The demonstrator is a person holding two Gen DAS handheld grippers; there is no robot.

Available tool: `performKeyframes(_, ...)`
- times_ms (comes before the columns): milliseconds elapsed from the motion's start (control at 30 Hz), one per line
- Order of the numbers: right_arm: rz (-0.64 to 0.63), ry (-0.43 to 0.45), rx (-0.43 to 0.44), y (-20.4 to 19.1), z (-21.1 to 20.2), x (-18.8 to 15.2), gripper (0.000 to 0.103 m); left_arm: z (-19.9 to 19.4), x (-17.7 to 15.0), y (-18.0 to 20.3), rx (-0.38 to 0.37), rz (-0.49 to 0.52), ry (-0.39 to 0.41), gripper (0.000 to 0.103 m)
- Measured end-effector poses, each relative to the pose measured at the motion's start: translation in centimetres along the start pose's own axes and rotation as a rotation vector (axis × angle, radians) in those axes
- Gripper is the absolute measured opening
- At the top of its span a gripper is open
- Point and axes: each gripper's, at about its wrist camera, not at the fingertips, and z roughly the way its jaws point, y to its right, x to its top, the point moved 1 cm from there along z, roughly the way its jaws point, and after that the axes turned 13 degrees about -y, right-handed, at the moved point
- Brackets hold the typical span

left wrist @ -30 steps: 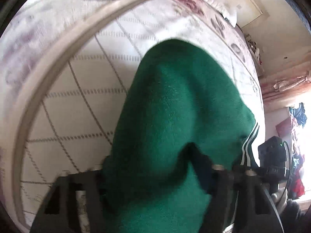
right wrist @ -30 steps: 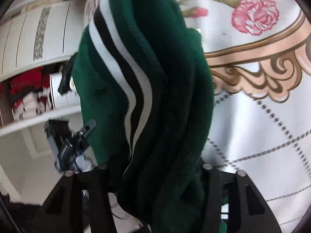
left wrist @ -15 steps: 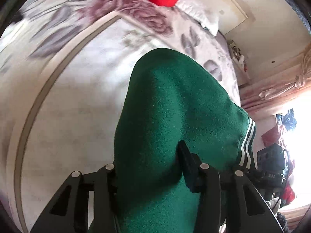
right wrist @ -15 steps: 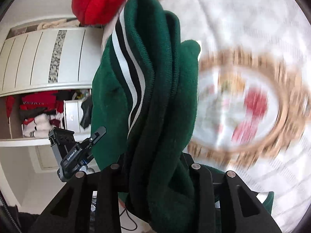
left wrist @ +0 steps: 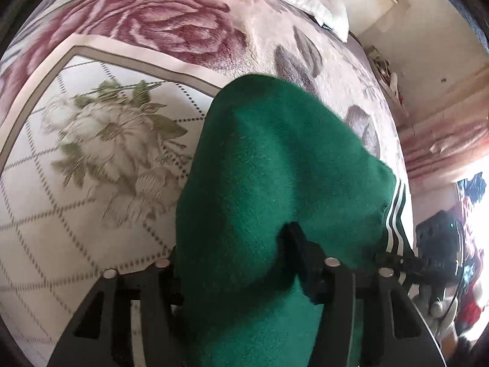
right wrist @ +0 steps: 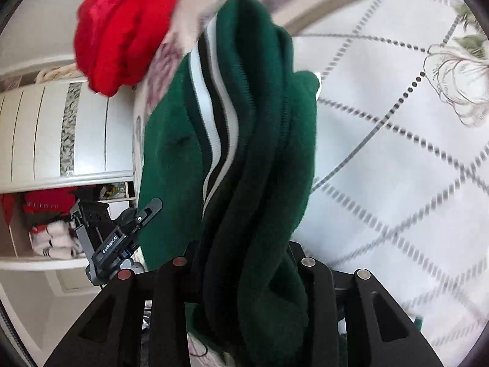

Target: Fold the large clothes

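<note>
Green fleece jacket (left wrist: 275, 183) hangs above the blanket (left wrist: 91, 214), clamped in the left gripper (left wrist: 244, 263) and right gripper (right wrist: 244, 263); bunched layers at 6 o'clock may slip unevenly.

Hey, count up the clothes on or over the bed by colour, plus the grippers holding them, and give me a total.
Green fleece garment with white and black striped trim: 1
Red fabric bundle: 1
Black grippers shut on the green garment: 2, the left gripper and the right gripper
Total: 4
</note>
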Motion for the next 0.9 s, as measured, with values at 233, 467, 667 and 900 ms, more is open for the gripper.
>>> performKeyframes(233,-0.017,-0.005,-0.304,-3.4,0.4,-1.2,0.075,-1.9,-1.9,1.0,0.126,0.0,-0.025,0.072)
performKeyframes(467,-0.083,0.169,-0.839,-11.7,1.2,-9.2,0.103,-6.4,-8.7,6.1,0.436,0.157,0.114,0.103)
performKeyframes(667,-0.036,0.292,-0.95,-15.9,0.5,-18.2,0.103,-12.8,-15.4,9.6,0.447,0.206,0.191,0.103)
performKeyframes(900,0.013,0.446,-0.995,-23.8,-4.1,-29.2,0.103,-22.0,-22.1,14.4,0.417,0.233,0.24,0.103)
